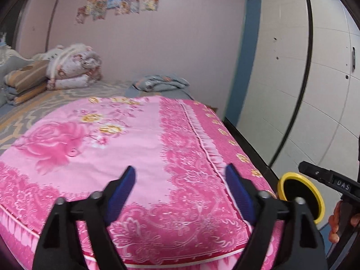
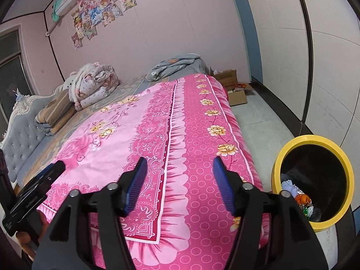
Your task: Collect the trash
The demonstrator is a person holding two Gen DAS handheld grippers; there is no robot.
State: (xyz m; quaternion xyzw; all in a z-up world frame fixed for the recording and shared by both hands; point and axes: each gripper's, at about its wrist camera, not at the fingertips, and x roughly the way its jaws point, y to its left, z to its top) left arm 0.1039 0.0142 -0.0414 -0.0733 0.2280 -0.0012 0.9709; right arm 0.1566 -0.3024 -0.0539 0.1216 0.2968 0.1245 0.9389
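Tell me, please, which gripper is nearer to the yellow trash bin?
Right. The right gripper hovers over the bed's edge beside the yellow trash bin; the left gripper is farther in over the pink bedspread.

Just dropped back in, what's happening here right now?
A person holds a claw in each hand over the pink bedspread, collecting trash. Both the left claw and the right claw are open with nothing between their fingers. The yellow bin stands on the floor beside the bed, on the right, and already holds some wrappers and scraps. No loose trash shows on the bedspread in either view. Folded quilts sit at the far end of the bed.
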